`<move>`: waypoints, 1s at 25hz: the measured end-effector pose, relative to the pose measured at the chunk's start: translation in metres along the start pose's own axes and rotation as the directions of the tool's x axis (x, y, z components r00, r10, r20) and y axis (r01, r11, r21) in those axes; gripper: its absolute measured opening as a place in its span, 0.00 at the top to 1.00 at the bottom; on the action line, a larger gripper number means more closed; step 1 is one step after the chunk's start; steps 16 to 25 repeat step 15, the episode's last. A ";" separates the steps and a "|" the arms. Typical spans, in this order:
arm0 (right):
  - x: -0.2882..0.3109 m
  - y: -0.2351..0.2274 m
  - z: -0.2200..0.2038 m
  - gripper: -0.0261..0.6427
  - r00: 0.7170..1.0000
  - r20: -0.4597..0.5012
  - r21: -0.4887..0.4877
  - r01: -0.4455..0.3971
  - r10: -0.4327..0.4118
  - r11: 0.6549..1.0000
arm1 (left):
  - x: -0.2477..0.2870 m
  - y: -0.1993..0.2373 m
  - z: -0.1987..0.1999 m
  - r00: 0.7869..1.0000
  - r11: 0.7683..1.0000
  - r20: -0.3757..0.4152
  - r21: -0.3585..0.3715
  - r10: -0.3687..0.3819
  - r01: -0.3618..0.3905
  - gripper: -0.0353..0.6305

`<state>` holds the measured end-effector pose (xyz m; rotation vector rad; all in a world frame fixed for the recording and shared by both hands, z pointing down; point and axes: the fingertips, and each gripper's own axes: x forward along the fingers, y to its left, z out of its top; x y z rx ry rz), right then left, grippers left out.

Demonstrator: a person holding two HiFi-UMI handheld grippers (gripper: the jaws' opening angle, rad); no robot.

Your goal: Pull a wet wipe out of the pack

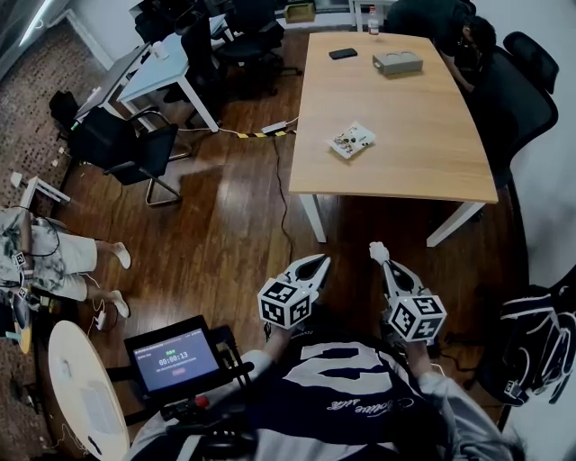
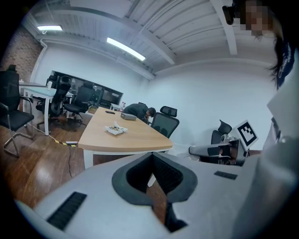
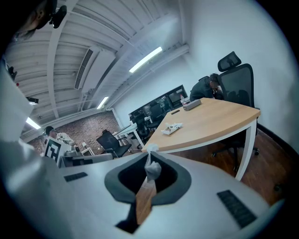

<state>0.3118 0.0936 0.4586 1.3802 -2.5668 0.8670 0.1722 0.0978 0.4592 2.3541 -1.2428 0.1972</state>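
Observation:
The wet wipe pack (image 1: 352,140), flat and white with a printed top, lies on the wooden table (image 1: 396,171) well ahead of both grippers; it also shows small in the left gripper view (image 2: 116,130) and the right gripper view (image 3: 171,128). My left gripper (image 1: 321,260) hangs over the floor short of the table, jaws together with nothing between them (image 2: 152,156). My right gripper (image 1: 378,255) is beside it, shut on a small crumpled white wipe piece (image 3: 152,169) that sticks out past its tips (image 1: 377,248).
A grey box (image 1: 397,62) and a black phone (image 1: 343,53) lie at the table's far end, where a person (image 1: 450,22) sits among black chairs. A timer screen (image 1: 175,360) and round white table (image 1: 81,396) stand at my left, and a seated person (image 1: 45,257) further left.

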 end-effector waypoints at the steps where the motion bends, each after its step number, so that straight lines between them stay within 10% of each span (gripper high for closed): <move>1: 0.002 0.001 0.000 0.95 1.000 0.000 -0.001 -0.001 0.001 1.000 | 0.000 0.002 0.000 1.000 1.000 0.001 -0.001 0.001 -0.001 0.94; 25: 0.017 0.007 0.002 0.95 1.000 -0.006 -0.003 0.006 -0.006 1.000 | 0.000 0.021 0.005 1.000 1.000 0.000 -0.009 0.002 -0.002 0.94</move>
